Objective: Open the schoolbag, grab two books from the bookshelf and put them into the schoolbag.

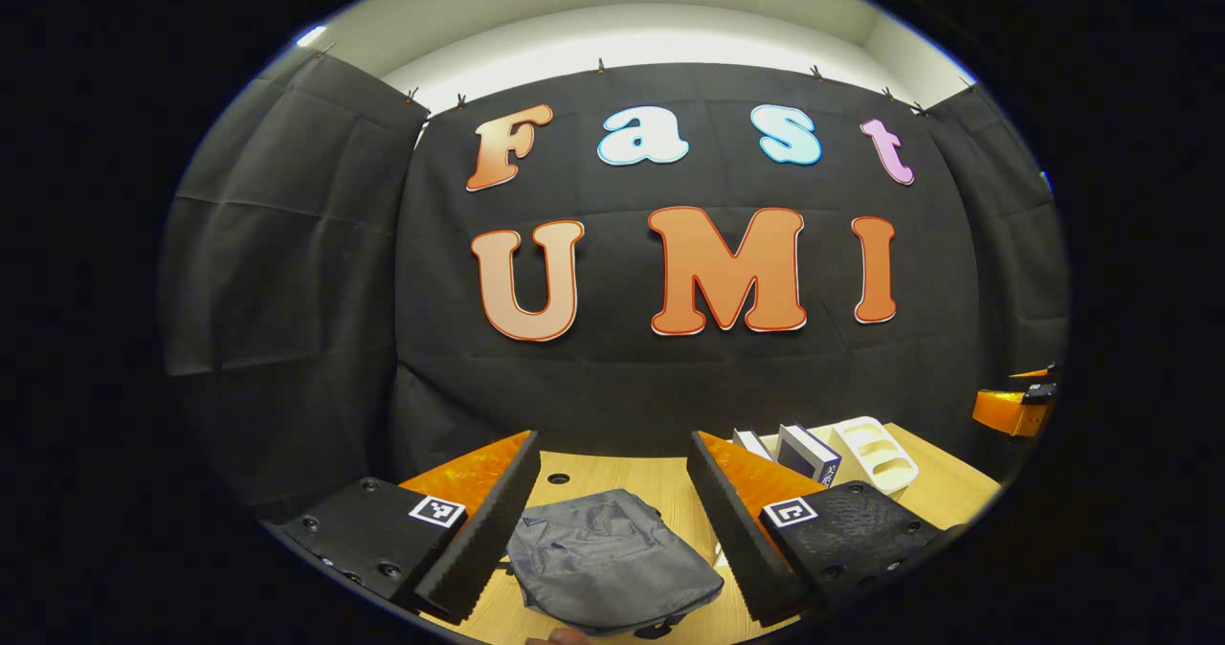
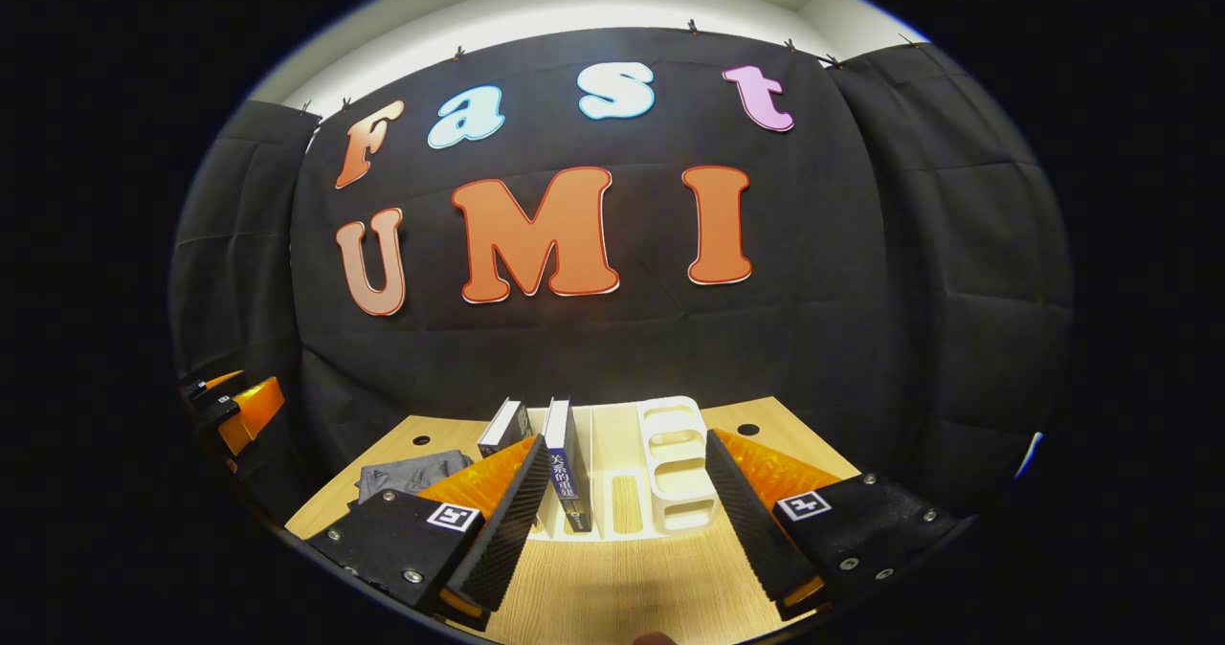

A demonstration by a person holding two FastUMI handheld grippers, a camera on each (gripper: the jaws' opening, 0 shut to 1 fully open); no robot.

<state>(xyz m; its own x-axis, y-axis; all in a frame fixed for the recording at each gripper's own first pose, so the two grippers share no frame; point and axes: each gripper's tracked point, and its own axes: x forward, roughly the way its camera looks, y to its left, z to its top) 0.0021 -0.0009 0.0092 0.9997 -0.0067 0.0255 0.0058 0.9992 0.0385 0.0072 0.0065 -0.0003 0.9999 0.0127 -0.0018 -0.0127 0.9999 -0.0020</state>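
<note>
The left gripper hangs with its jaws spread wide and empty, and the soft grey fabric schoolbag lies flat and closed on the light wooden table directly ahead, so this hand is probably nearer for opening it. The right gripper, equally wide and empty, faces the white plastic bookshelf. A dark-spined upright book stands spine-forward in its left slot, a second upright book beyond, with bare table between rack and bag.

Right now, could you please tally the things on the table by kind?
Schoolbag: 1
Books: 2
Bookshelf: 1
Total: 4
</note>
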